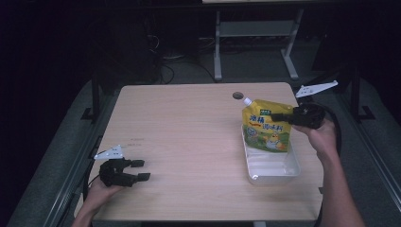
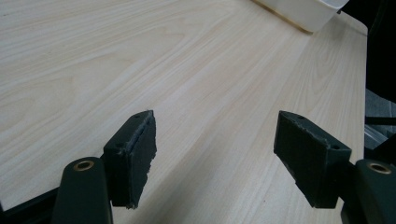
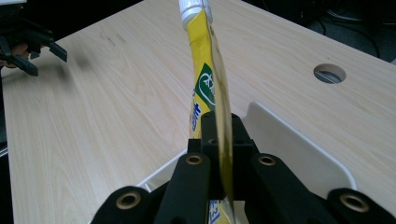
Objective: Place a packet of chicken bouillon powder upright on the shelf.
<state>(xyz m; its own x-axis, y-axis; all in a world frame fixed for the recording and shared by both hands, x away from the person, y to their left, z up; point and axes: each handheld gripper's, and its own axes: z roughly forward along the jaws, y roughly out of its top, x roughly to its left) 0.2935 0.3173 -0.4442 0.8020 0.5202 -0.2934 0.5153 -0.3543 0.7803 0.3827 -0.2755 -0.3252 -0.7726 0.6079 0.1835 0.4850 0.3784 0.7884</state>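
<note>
A yellow spouted pouch (image 1: 266, 125) with a white cap stands upright over the far end of a white tray (image 1: 272, 169) at the table's right. My right gripper (image 1: 279, 117) is shut on the pouch's upper right edge; in the right gripper view the thin pouch edge (image 3: 219, 116) is pinched between the two black jaws of that gripper (image 3: 220, 154), above the tray (image 3: 299, 154). My left gripper (image 1: 142, 170) rests near the table's front left corner, open, with bare wood between its pads (image 2: 140, 154).
A round cable hole (image 1: 238, 95) lies in the tabletop just behind the pouch. The tray's near corner (image 2: 308, 9) shows far off in the left gripper view. Table legs and cables stand in the dark behind the table.
</note>
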